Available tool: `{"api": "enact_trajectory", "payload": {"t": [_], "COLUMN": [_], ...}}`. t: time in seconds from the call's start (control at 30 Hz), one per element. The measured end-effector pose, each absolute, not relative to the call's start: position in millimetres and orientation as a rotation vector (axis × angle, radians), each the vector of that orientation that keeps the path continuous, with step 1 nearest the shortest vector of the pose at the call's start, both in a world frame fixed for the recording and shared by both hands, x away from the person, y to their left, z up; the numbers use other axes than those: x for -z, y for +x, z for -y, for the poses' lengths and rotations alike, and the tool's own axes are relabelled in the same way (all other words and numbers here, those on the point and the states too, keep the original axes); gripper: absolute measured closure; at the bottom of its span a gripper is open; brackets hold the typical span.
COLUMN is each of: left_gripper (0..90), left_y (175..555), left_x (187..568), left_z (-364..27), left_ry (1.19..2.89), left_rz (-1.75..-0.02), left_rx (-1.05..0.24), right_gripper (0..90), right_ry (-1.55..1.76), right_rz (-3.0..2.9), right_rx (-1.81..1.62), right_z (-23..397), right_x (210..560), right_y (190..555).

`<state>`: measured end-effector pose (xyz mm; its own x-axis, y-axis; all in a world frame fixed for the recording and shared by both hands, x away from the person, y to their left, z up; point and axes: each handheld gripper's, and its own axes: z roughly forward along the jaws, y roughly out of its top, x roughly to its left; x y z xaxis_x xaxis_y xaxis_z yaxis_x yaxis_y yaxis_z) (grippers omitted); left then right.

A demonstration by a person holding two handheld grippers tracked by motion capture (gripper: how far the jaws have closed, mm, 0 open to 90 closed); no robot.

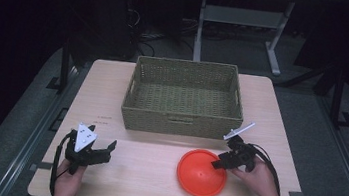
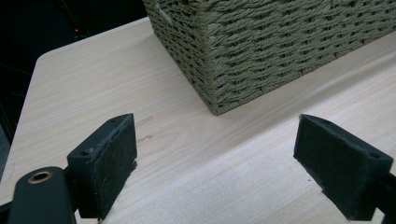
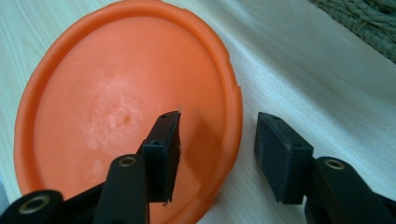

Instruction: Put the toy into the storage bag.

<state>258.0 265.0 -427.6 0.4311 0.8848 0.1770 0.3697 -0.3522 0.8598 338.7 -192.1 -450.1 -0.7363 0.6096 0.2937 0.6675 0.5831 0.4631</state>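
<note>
Orange plate (image 1: pixel 202 173) lies flat on the desk (image 1: pixel 143 175) before the basket (image 1: pixel 182 99), its rim straddled but not yet pinched by right gripper (image 3: pixel 215 154) fingers; thin slick rim may be lost; left gripper (image 2: pixel 215 172) held open, empty.

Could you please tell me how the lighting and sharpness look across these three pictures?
High view: table lit, surroundings nearly black, picture soft. Left gripper view: basket sharp, with a soft shadow at its foot. Right gripper view: orange plate shows a pale sheen at its middle; basket corner at top right is blurred.
</note>
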Motion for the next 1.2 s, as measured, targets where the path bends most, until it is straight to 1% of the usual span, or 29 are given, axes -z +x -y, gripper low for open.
{"api": "enact_trajectory", "payload": {"t": [0.2,0.23,0.3,0.53,0.8,0.97,1.2], "left_gripper": [12.8,12.8,12.8,12.8,12.8,12.8,12.8], "left_y": [258,258,258,258,258,258,258], "left_x": [427,427,427,428,428,428,428], "left_z": [-264,-264,-264,-264,-264,-264,-265], "left_ry": [1.92,1.92,1.92,1.922,1.92,1.921,1.911], "left_rz": [-1.061,-1.061,-1.062,-1.058,-1.06,-1.055,-1.06], "left_rx": [-0.847,-0.847,-0.846,-0.846,-0.846,-0.846,-0.843], "right_gripper": [54.0,56.3,57.4,66.0,74.9,80.9,81.5], "right_ry": [-1.074,-1.079,-1.076,-1.066,-1.061,-1.052,-1.032], "right_rz": [2.697,2.69,2.696,2.721,2.678,2.637,2.704], "right_rx": [0.854,0.853,0.857,0.863,0.951,0.979,0.994], "right_z": [190,190,189,187,197,200,193], "right_x": [452,452,453,450,442,430,408], "right_y": [341,341,341,339,337,337,330]}}
